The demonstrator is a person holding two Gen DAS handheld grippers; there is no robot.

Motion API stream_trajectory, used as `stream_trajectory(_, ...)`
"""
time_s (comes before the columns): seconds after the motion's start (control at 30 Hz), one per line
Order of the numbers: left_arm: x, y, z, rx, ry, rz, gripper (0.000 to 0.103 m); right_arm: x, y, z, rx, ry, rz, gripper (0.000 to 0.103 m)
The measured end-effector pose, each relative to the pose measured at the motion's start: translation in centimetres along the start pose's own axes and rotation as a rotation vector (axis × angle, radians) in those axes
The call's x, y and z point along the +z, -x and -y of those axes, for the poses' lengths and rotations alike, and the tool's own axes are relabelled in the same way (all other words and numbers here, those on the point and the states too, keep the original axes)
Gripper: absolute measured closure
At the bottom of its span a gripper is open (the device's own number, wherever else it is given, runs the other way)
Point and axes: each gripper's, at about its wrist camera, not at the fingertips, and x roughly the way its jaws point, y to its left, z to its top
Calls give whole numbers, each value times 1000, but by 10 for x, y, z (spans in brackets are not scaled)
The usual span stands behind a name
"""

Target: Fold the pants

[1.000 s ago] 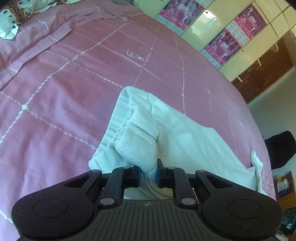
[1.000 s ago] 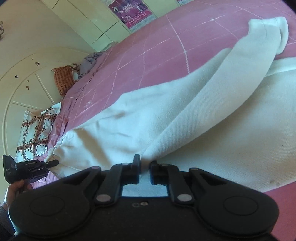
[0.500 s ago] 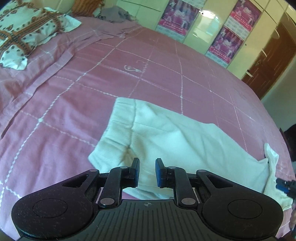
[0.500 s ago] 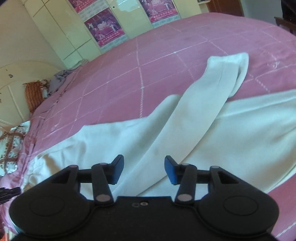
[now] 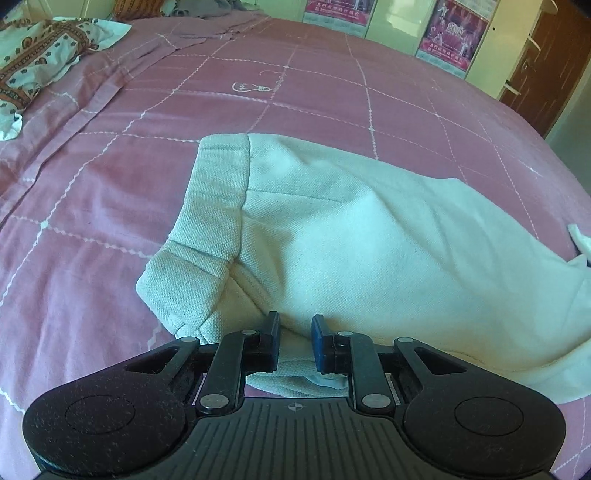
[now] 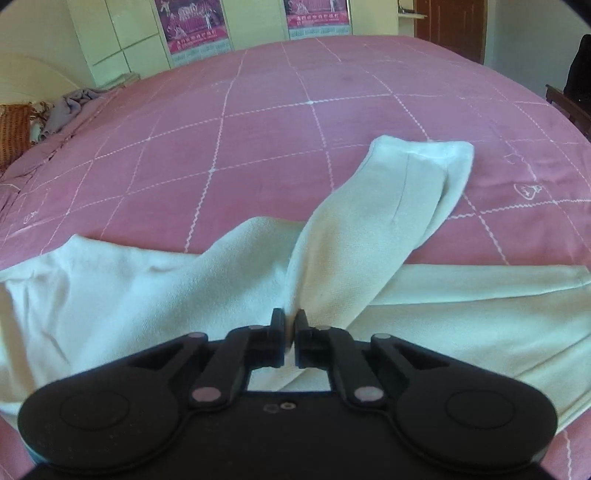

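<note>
White pants (image 5: 351, 236) lie on a pink bed. In the left wrist view the waistband (image 5: 218, 206) is at the left and the legs run off to the right. My left gripper (image 5: 294, 341) is open, its jaws a small gap apart over the near edge of the pants, holding nothing. In the right wrist view one leg (image 6: 388, 210) lies bent up and away over the other leg (image 6: 480, 317). My right gripper (image 6: 290, 341) is shut on a fold of that bent leg where it crosses the pants.
The pink bedspread (image 5: 147, 147) with white grid lines spreads all around. A patterned pillow (image 5: 40, 55) lies at the far left. Cupboards with posters (image 6: 192, 29) stand behind the bed, a brown door (image 5: 539, 62) at the right. Grey cloth (image 6: 74, 103) lies by the headboard.
My left gripper let go of the waistband a second ago and stays open near the pants' edge. My right gripper opened half a second ago and has now shut on the leg fold.
</note>
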Motion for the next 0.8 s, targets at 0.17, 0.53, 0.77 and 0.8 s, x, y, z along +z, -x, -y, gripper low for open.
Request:
stream_trajectory(0.17, -3, -1, -3, -14, 14, 6, 84, -64, 45, 32, 39, -73, 43, 91)
stream_trajectory(0.53, 0, -3, -1, -1, 21, 0, 84, -22, 35, 43, 2, 16, 85, 65)
stream_trajectory(0.77, -2, -3, -6, -18, 28, 3, 84, -20, 50, 64, -50, -16, 99, 99)
stream_trajectory(0.8, -2, -3, -5, -16, 23, 5, 84, -29, 61, 71, -55, -40, 108, 99)
